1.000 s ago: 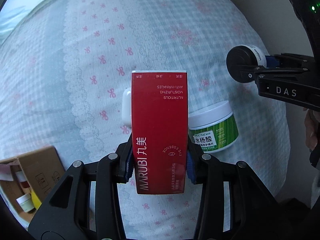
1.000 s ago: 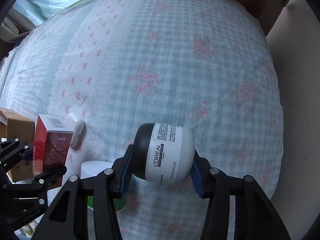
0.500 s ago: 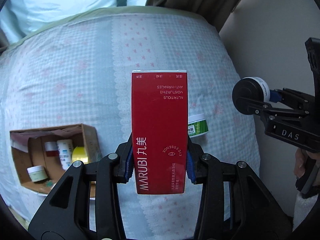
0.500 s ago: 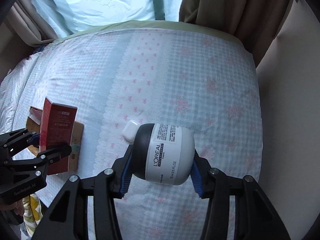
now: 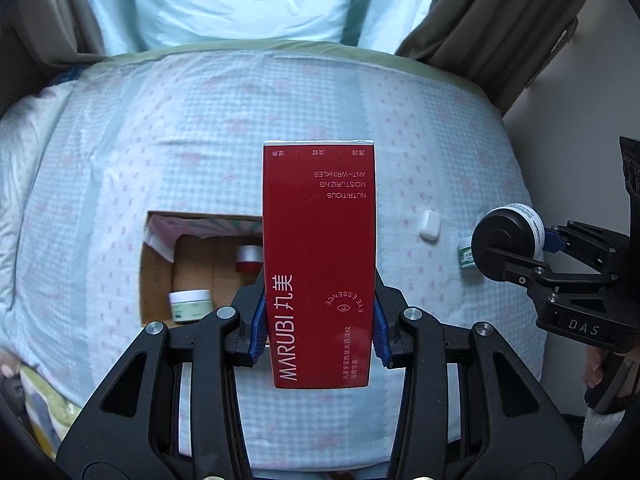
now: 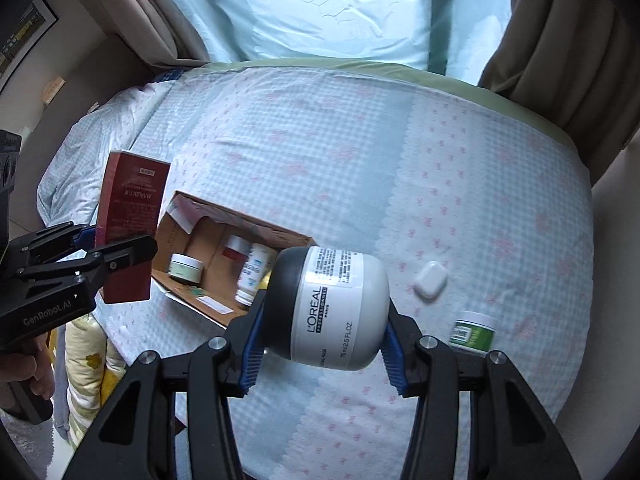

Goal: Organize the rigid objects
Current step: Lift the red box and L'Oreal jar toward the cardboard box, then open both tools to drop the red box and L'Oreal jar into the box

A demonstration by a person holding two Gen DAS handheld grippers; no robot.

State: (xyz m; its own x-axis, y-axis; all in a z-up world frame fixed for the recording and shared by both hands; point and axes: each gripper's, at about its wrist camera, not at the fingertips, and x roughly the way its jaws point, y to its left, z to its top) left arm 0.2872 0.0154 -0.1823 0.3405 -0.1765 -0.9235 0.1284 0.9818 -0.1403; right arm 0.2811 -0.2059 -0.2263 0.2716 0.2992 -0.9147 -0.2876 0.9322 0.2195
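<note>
My left gripper [image 5: 319, 330] is shut on a tall red Marubi box [image 5: 319, 256], held high above the bed; it also shows in the right wrist view [image 6: 130, 220]. My right gripper [image 6: 322, 340] is shut on a white L'Oreal jar with a black lid [image 6: 332, 308], seen at the right of the left wrist view [image 5: 506, 236]. An open cardboard box [image 6: 188, 252] lies on the bed below and holds several small jars and bottles; the red box partly hides it in the left wrist view [image 5: 160, 264].
A white earbud case [image 6: 430, 280] and a green-labelled jar [image 6: 472, 330] sit on the checked bedspread [image 6: 360, 168] to the right of the cardboard box. A pillow [image 6: 340, 8] and curtains lie at the far end. A wall runs along the right side.
Both grippers have risen and pulled back from the bed with their loads. The left gripper has shifted towards the cardboard box, which now shows fully with its contents.
</note>
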